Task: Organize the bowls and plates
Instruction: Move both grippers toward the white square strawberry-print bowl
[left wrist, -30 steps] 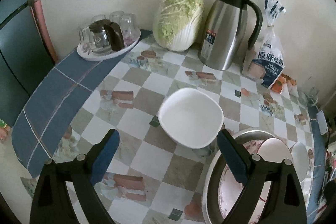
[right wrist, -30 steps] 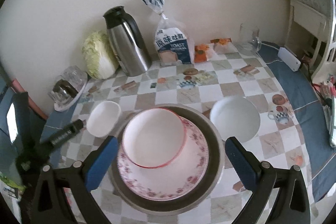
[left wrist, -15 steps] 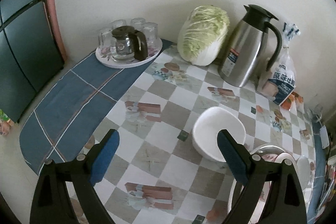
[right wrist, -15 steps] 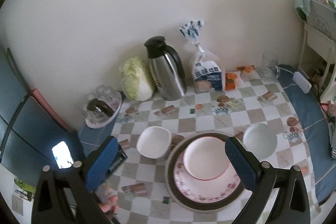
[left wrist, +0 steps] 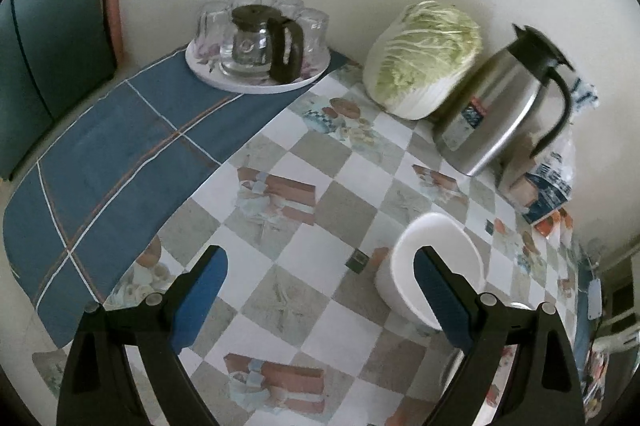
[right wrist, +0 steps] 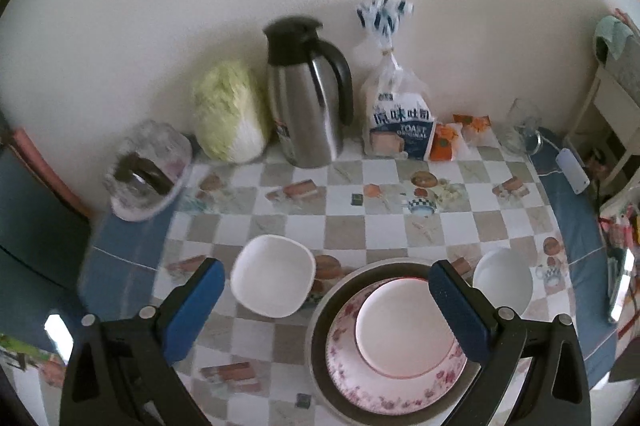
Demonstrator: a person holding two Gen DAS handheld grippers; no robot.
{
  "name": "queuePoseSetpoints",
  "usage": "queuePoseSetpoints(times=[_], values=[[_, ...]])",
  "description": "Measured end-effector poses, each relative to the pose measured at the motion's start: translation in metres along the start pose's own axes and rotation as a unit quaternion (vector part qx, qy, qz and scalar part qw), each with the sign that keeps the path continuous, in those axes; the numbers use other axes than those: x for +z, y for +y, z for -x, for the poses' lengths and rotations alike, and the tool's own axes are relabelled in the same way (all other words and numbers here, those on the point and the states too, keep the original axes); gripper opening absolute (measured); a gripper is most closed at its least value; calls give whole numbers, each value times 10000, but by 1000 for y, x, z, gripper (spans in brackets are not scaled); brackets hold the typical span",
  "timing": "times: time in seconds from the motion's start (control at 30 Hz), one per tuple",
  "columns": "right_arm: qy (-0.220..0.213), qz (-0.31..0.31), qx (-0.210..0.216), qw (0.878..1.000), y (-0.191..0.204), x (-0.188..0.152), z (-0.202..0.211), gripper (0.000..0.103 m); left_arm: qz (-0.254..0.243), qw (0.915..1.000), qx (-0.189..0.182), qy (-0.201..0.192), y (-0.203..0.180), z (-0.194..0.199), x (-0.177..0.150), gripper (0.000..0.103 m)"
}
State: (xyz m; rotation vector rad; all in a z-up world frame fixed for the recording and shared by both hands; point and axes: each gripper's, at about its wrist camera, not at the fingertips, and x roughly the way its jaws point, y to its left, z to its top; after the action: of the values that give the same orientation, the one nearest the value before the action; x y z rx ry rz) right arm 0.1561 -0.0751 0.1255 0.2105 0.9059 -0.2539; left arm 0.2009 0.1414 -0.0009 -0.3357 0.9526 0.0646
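Observation:
A square white bowl [right wrist: 273,275] sits on the checked table left of a stack: a metal plate [right wrist: 320,310] holding a floral plate [right wrist: 400,386] with a small red-rimmed white plate [right wrist: 404,330] on top. A round white bowl [right wrist: 503,279] sits right of the stack. My right gripper [right wrist: 327,314] is open and empty above the table, its fingers astride the square bowl and the stack. My left gripper [left wrist: 320,296] is open and empty; the square bowl [left wrist: 436,266] lies behind its right finger [left wrist: 440,302].
Along the wall stand a tray of glasses with a glass teapot [left wrist: 258,46], a cabbage [left wrist: 424,54], a steel thermos jug [left wrist: 500,106] and a bag of toast [right wrist: 400,122]. A blue cloth [left wrist: 112,154] covers the table's left end, with a phone [right wrist: 574,170] at the right edge.
The left gripper has swung left, so the square bowl slid to the right behind its right finger. The right gripper has come down closer to the table after rising; both stayed open.

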Motion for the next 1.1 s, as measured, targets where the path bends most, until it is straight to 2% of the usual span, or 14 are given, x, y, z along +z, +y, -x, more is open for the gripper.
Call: queuePoseSetpoints(times=[0.17,0.37,0.5,0.73,0.83,0.9,0.93,1.0,1.1], values=[[236,-220,-28,9995,-4,0,-48,103,210,9997,-27,108,9,-19,5,95],[649,-226,3,9976,-2,-9,-98,103,495,9979,-282,298,9,-38,8,95],[873,-9,-5,9962,7,-19,-120,103,567,9964,-363,506,9,-52,8,95],[872,463,-201,9949,18,-24,-146,102,601,9955,-393,615,3,-65,7,95],[923,563,-270,9938,20,-26,-156,95,555,9954,-372,689,-1,-73,5,95],[971,602,-272,9931,20,-28,-162,85,550,9948,-398,764,-3,-79,4,95],[1000,630,-264,9926,21,-29,-166,84,541,9944,-420,804,-5,-83,3,94],[1018,678,-312,9920,21,-30,-172,71,545,9934,-490,880,-6,-88,2,94],[1049,722,-301,9914,23,-31,-179,59,442,9931,-566,930,-13,-92,2,93]])
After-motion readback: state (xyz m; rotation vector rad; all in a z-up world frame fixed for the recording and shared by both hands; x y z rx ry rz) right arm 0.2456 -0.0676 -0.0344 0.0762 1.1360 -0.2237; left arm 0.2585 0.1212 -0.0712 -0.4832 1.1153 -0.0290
